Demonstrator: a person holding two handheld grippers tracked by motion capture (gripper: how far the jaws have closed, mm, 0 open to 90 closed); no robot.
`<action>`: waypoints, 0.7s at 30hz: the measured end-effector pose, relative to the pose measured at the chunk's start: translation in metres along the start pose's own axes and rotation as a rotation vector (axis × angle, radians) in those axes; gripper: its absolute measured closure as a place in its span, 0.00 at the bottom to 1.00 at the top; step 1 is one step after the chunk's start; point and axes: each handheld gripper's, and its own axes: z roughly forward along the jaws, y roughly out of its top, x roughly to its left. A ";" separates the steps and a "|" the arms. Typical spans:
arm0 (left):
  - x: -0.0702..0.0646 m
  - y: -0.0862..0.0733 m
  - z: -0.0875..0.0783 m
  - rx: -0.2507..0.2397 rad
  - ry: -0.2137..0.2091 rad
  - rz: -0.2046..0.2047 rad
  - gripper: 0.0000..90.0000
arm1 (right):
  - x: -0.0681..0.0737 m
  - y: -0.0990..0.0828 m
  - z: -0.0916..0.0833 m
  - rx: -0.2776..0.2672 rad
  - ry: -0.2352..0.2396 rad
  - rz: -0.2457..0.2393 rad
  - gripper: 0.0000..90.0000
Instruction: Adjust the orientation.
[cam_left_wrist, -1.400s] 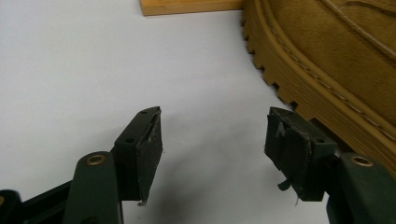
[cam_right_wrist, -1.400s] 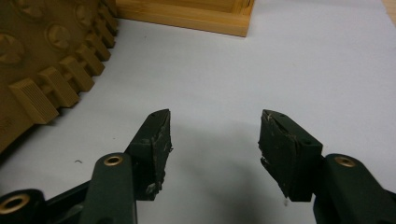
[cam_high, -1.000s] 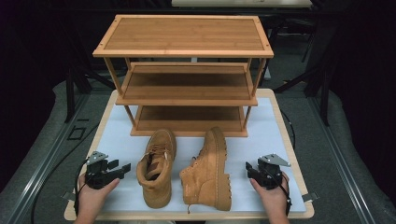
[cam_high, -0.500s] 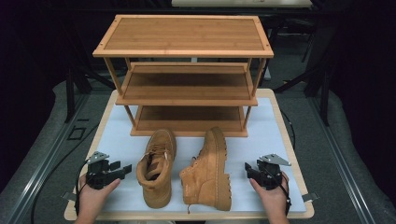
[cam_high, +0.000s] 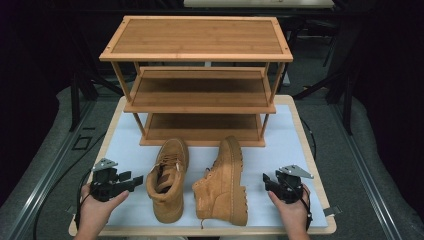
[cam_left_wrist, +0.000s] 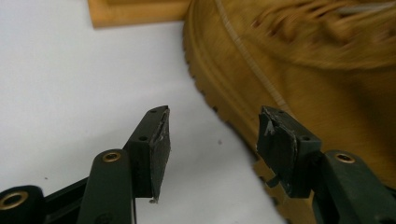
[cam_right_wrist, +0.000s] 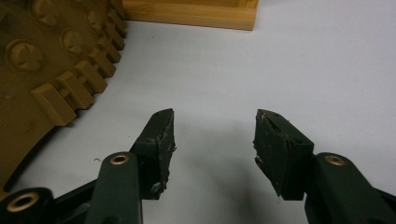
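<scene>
My left gripper (cam_high: 134, 180) gapes wide, its jaws just narrowing slightly, empty, near the upright boot (cam_high: 167, 180); my right gripper (cam_high: 267, 181) gapes empty right of the toppled boot (cam_high: 223, 185).

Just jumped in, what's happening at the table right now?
A person holds a gripper in each hand on either side of a pair of tan boots on the white mat, in front of an empty three-tier wooden shoe rack. The left boot stands upright; the right boot lies on its side. The left gripper, fingers apart and just closing a little with nothing between them, points at the left boot. The right gripper is open beside the right boot's sole. Neither boot is gripped yet.
</scene>
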 end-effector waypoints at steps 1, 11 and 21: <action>-0.003 0.004 -0.005 -0.010 -0.011 -0.004 0.49 | 0.000 0.000 0.000 -0.002 -0.002 0.000 0.52; -0.038 0.025 -0.034 -0.056 -0.080 0.045 0.53 | -0.001 0.000 -0.001 -0.009 -0.010 0.012 0.52; -0.051 0.029 -0.037 -0.078 -0.114 0.050 0.53 | -0.001 0.000 0.000 -0.007 -0.005 0.026 0.52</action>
